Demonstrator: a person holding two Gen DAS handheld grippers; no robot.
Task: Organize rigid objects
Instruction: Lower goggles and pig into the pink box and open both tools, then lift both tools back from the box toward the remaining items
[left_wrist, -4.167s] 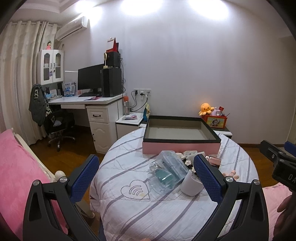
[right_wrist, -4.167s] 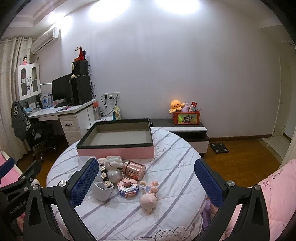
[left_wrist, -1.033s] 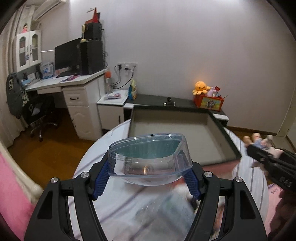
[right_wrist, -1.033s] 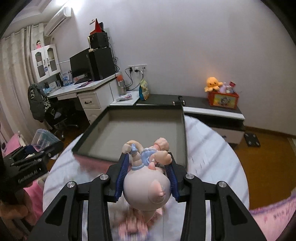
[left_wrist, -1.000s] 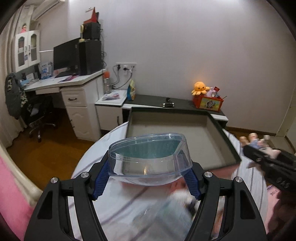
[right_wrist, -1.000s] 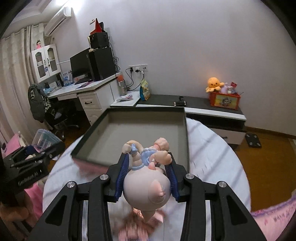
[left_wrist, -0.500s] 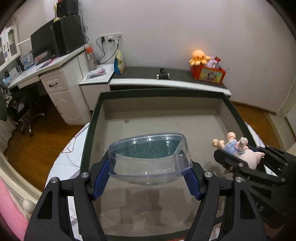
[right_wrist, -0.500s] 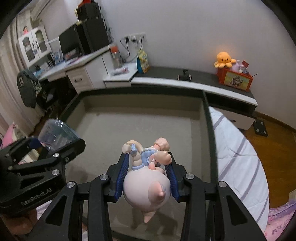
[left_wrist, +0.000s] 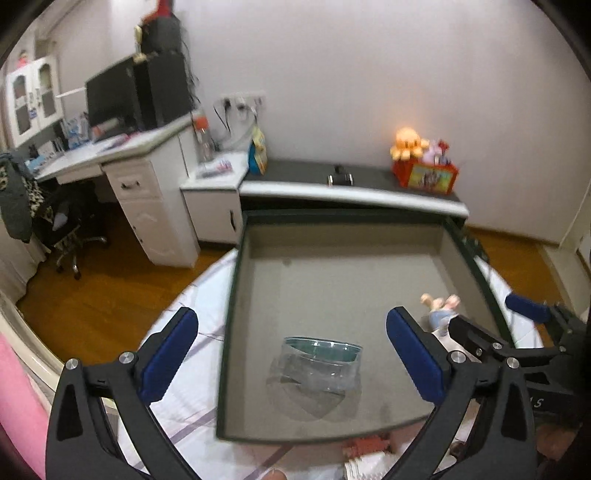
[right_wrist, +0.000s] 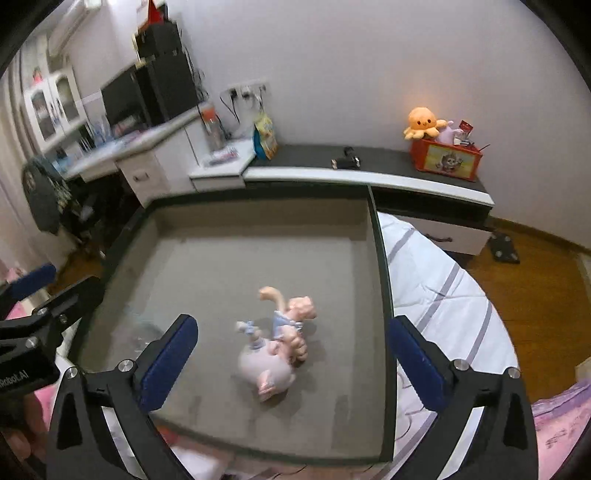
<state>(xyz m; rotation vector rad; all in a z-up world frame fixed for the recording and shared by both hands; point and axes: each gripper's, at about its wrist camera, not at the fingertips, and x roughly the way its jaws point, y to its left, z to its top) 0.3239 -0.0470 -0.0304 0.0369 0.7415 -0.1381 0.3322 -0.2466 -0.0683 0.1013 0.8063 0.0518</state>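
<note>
While both jaws are opening, the left hand-held gripper (left_wrist: 291, 354) and right hand-held gripper (right_wrist: 291, 356) should lift straight up, leaving the clear plastic container (left_wrist: 316, 373) and pink pig figurine (right_wrist: 277, 350) inside the shallow grey tray (right_wrist: 376, 266).

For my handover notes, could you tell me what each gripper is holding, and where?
Nothing: both sets of jaws are opening, the clear container and pig figurine lying free in the box.
</note>
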